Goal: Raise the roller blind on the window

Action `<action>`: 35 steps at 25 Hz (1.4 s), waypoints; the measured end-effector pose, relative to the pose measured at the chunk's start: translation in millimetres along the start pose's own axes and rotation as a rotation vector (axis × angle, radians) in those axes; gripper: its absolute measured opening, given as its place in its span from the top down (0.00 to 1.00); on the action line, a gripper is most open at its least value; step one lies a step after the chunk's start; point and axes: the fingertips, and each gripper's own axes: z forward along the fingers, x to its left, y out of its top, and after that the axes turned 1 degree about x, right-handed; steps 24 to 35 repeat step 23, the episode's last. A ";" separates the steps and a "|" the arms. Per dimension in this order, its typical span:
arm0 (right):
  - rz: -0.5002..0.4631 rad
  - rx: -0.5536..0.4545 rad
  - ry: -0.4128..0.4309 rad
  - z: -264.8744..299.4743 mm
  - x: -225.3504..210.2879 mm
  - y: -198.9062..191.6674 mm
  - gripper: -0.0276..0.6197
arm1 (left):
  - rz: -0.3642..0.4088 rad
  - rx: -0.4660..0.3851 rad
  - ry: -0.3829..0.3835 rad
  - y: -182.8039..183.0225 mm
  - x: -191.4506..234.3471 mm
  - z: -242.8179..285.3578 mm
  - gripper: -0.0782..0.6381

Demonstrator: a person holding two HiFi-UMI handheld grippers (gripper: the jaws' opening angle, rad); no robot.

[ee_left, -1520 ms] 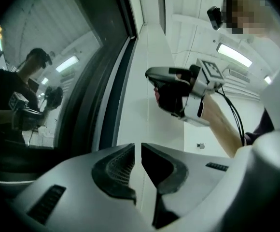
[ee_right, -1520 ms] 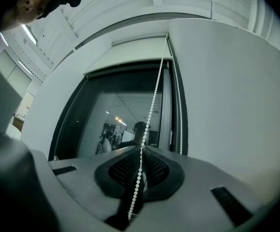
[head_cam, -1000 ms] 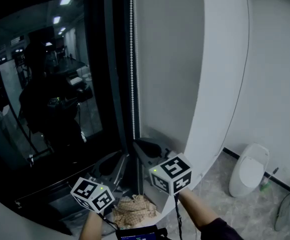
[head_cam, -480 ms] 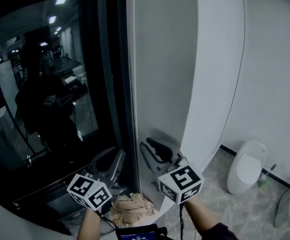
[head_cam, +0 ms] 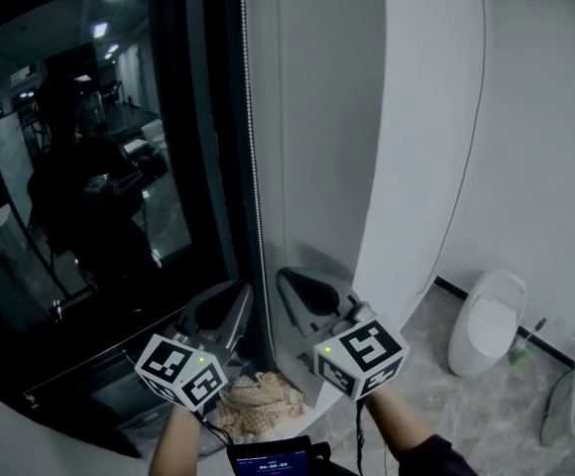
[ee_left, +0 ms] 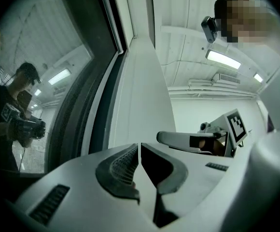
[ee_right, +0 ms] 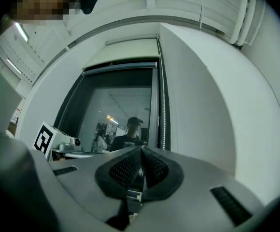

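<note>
The dark window [head_cam: 99, 167] fills the left of the head view, and its white bead chain [head_cam: 252, 147] hangs straight down the frame's right edge. In the right gripper view the chain [ee_right: 162, 110] runs beside the glass, and a pale blind [ee_right: 130, 51] covers only the top of the opening. My left gripper [head_cam: 220, 307] is low at the sill, left of the chain, jaws shut with nothing between them [ee_left: 139, 148]. Just right of the chain's lower end is my right gripper [head_cam: 305, 291], also shut and empty [ee_right: 141, 152]. Neither touches the chain.
A white wall column [head_cam: 416, 147] stands right of the window. A beige patterned cloth [head_cam: 258, 401] lies below the grippers, above a small screen [head_cam: 273, 459]. Two white floor fixtures [head_cam: 486, 321] [head_cam: 573, 405] stand on the marbled floor to the right.
The head view has swung a little, so the chain now sits further left in frame. The right gripper has drifted slightly right and down. Both grippers stay shut.
</note>
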 end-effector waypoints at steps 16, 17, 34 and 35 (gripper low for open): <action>0.012 0.011 0.012 -1.9 1.7 -5.6 0.94 | 0.016 0.012 0.010 -1.0 -3.1 -0.9 0.86; 0.012 0.012 0.013 -1.7 2.0 -6.0 0.94 | 0.017 0.011 0.010 -1.5 -2.6 -0.9 0.86; 0.017 0.016 0.016 -0.2 1.7 -9.1 0.94 | 0.010 0.017 0.015 -4.0 -0.9 0.7 0.87; 0.017 0.016 0.016 -0.2 1.7 -9.1 0.94 | 0.010 0.017 0.015 -4.0 -0.9 0.7 0.87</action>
